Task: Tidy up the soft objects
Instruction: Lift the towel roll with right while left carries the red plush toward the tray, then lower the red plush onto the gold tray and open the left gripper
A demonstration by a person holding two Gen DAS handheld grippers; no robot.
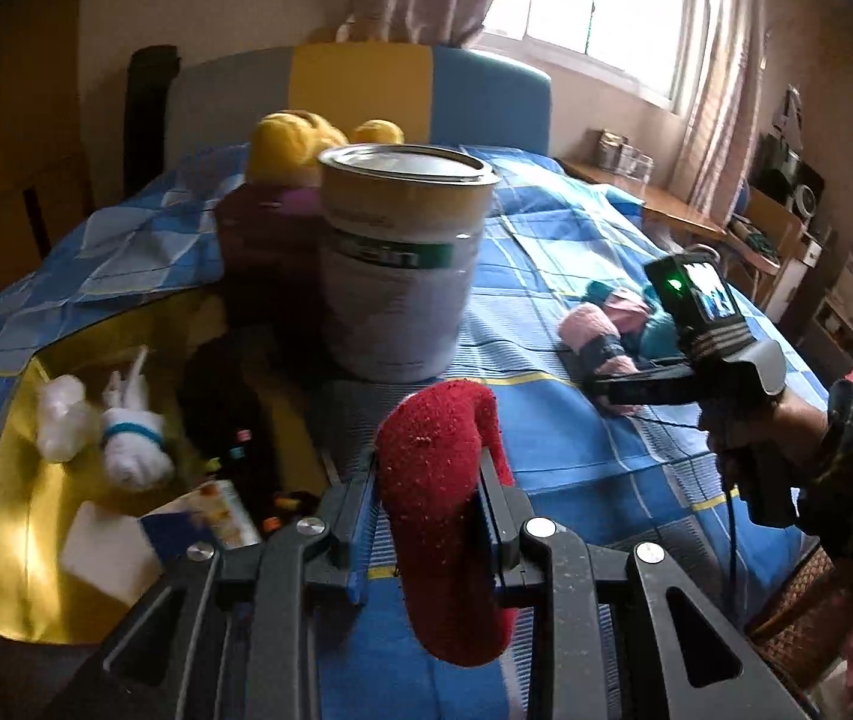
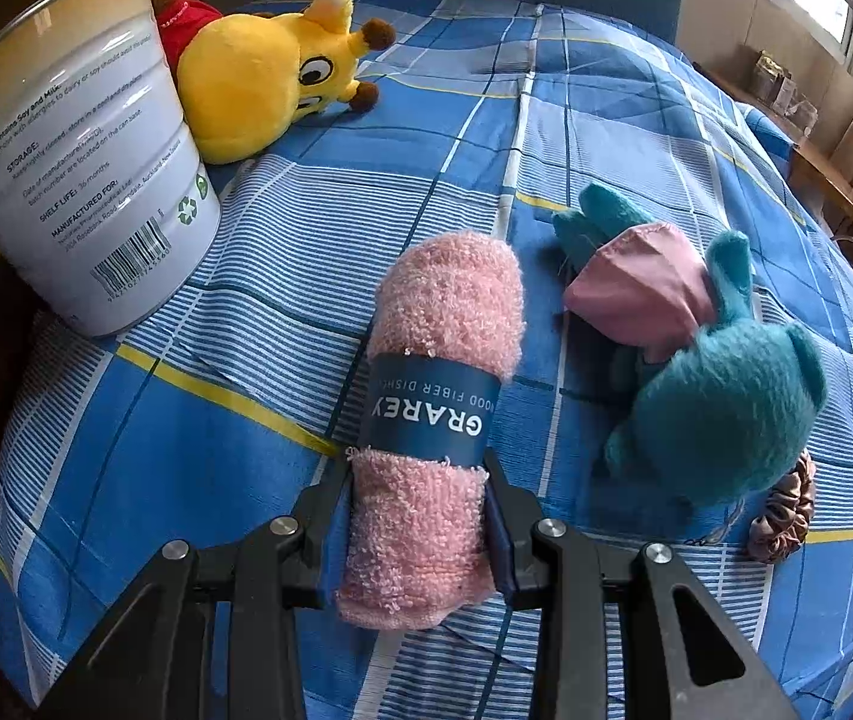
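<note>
While clamped between the closed jaws of the left gripper [image 1: 433,501] at lower centre, the fuzzy red sock [image 1: 441,516] is raised, probably for the open tin can [image 1: 405,258] above it. In the right wrist view, the right gripper [image 2: 420,516], angled steeply downward, pinches the rolled pink banded towel [image 2: 435,420] lying on the blue checked bedspread [image 2: 606,120], bottom centre.

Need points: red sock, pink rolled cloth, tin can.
red sock [image 1: 435,492]: left wrist view, fuzzy middle between the fingers.
pink rolled cloth [image 2: 447,300]: right wrist view, pink pile above the blue band.
tin can [image 1: 402,276]: left wrist view, white side wall.
</note>
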